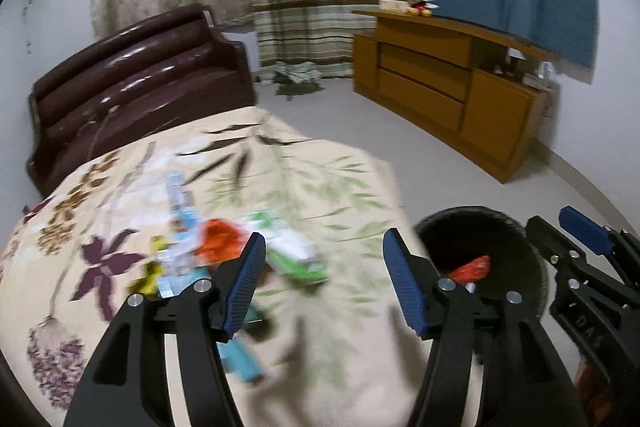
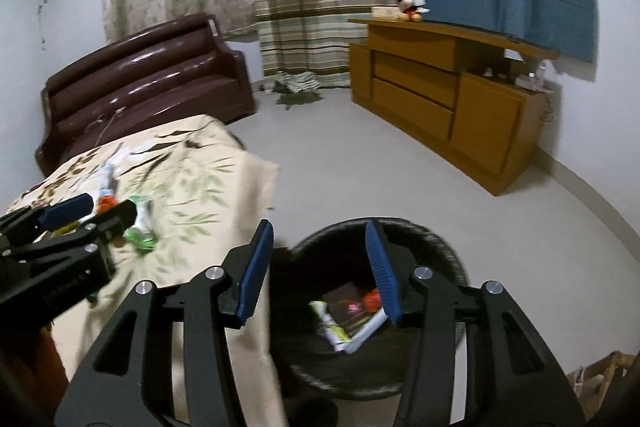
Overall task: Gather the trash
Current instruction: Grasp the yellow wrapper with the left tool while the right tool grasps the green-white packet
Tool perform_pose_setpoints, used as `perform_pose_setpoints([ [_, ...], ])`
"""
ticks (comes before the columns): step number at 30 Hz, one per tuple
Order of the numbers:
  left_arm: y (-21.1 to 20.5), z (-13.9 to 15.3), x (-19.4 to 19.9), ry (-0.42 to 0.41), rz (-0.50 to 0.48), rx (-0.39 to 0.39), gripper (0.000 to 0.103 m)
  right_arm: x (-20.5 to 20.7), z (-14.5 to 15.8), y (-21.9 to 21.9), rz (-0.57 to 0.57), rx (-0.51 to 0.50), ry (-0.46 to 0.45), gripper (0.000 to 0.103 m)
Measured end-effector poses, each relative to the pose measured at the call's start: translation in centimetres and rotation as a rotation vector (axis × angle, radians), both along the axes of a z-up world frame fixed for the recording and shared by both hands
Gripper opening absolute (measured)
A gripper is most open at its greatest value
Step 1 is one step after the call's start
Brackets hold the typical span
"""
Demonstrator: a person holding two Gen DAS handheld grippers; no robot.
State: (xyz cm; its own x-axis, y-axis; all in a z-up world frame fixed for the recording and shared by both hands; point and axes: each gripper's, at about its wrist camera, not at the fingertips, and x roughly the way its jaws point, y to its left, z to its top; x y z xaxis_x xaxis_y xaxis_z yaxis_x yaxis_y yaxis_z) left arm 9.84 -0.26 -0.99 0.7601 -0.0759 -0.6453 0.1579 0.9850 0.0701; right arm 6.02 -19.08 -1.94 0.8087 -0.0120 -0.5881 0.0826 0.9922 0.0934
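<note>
Both jaws apart, empty: left gripper [image 1: 324, 283] over bedspread [image 1: 280, 167], right gripper [image 2: 320, 271] above trash bin [image 2: 436, 239]. Orange wrapper [image 1: 218, 243] looks light, crinkly, probably slippery; pinch bunched middle.

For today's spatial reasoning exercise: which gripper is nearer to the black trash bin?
Right. The right gripper hangs over the black trash bin, jaws open; the left gripper is over the floral tablecloth beside it.

Soft, even indoor light fills both fisheye views, with glare streaks on the glossy brown sofa [image 1: 136, 83]. Straight lines bow toward black vignetted corners. Motion blur smears the wrappers [image 1: 224, 251] and floral tablecloth [image 1: 312, 187]; faint shadows fall beneath the gripper fingers.
</note>
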Motion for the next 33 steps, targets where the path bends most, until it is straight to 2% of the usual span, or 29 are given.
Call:
perform_pose_setpoints([
  [7, 6.0, 0.2, -0.7, -0.008, 0.123, 0.018, 0.06, 0.2, 0.3, 4.8, 0.106, 0.013, 0.017, 0.047],
  [15, 11.9, -2.3, -0.4, 0.055, 0.221, 0.023, 0.06, 0.7, 0.2, 8.9, 0.193, 0.008, 0.04, 0.047],
  [23, 13.8, -3.9, 1.2, 0.105, 0.221, 0.002, 0.06, 2.0, -0.1, 11.2, 0.224, 0.007, 0.067, 0.047],
  [33, 14.2, -4.4, 3.1, 0.135, 0.156, -0.054, 0.06, 3.4, -0.6, 13.4, 0.251, -0.005, 0.086, 0.047],
])
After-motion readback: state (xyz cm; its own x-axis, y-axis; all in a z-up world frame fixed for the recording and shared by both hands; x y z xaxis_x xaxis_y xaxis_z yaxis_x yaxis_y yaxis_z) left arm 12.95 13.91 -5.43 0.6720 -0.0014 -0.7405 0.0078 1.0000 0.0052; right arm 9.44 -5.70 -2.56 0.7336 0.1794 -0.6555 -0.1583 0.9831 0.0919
